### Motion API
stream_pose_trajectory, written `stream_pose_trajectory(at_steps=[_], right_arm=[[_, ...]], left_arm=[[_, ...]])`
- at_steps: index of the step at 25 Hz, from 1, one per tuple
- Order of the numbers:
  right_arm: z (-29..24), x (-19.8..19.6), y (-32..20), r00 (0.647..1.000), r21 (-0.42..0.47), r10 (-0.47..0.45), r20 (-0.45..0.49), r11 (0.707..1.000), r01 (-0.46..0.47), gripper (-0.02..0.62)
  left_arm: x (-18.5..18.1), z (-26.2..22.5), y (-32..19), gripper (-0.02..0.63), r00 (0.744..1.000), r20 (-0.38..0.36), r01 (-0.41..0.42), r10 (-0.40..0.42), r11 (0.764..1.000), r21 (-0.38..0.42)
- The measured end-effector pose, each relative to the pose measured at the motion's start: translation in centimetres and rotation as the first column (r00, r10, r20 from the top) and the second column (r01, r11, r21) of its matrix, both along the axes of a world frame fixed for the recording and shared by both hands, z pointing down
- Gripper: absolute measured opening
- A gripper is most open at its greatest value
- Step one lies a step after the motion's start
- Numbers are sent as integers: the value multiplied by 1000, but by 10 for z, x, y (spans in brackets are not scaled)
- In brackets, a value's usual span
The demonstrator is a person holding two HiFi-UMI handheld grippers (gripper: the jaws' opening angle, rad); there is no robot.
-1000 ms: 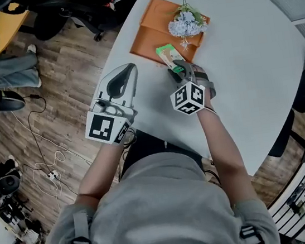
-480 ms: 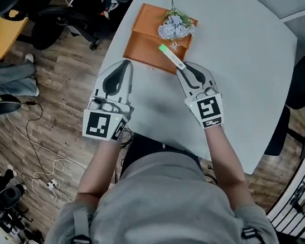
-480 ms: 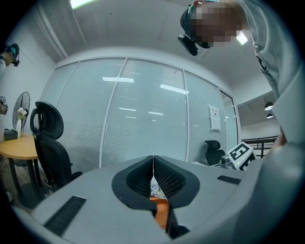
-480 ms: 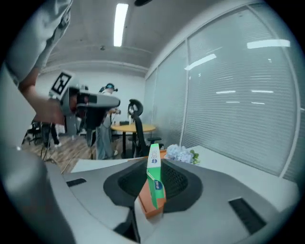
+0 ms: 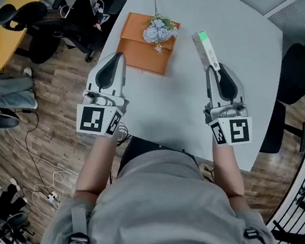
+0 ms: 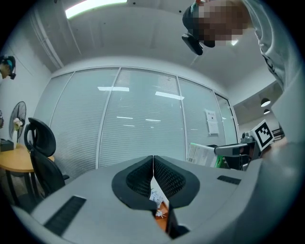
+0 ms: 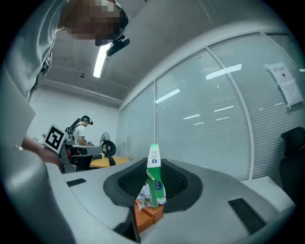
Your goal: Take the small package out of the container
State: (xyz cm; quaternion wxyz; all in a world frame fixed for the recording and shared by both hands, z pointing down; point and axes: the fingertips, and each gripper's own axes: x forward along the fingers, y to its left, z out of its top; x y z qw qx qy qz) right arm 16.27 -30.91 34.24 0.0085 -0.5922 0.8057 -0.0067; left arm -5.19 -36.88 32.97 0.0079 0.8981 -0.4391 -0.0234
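Note:
The small package (image 5: 206, 52), a flat green and white sachet, stands up from my right gripper (image 5: 213, 69), which is shut on its lower end above the white table (image 5: 240, 27), to the right of the container. In the right gripper view the package (image 7: 153, 174) sits pinched between the dark pads. The orange container (image 5: 141, 44) lies at the table's far left with a bunch of pale blue flowers (image 5: 157, 30) on it. My left gripper (image 5: 118, 57) hovers at the container's near left corner, shut on nothing, its pads meeting in the left gripper view (image 6: 153, 164).
The round table's left edge runs close past the container. Black office chairs (image 5: 70, 17) and a yellow table (image 5: 11, 14) stand on the wood floor to the left, where cables (image 5: 40, 162) lie. A dark chair (image 5: 300, 69) stands at the right.
My right gripper closed on the package at the container, then carried it up and to the right, clear of the container. The left gripper has barely moved.

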Motion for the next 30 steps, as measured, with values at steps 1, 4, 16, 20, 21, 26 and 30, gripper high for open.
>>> stream_pose_trajectory(at_steps=[1, 4, 16, 20, 21, 26, 30], right_arm=[[-9, 7, 7, 1000, 22, 21, 12, 1000, -21, 109], [-33, 25, 26, 996, 79, 73, 48, 994, -76, 109], [-74, 57, 60, 987, 177, 134, 91, 973, -149, 109], [-76, 58, 65, 986, 186, 138, 90, 971, -153, 109], [-77, 59, 66, 986, 188, 141, 90, 970, -156, 109], [-81, 65, 69, 984, 199, 152, 88, 966, -167, 109], [-86, 67, 73, 985, 214, 155, 81, 962, -169, 109]], left_arm=[[3, -4, 2, 21, 1000, -1, -1, 1, 1000, 8], [10, -16, 9, 21, 1000, -6, -6, 6, 999, 31], [26, -35, 26, 21, 1000, -17, -7, 8, 998, 55], [27, -36, 31, 21, 1000, -17, -6, 7, 998, 57], [28, -36, 32, 21, 1000, -17, -6, 7, 998, 58], [31, -37, 33, 21, 1000, -17, -7, 8, 998, 58], [33, -38, 37, 21, 1000, -16, -9, 10, 998, 61]])
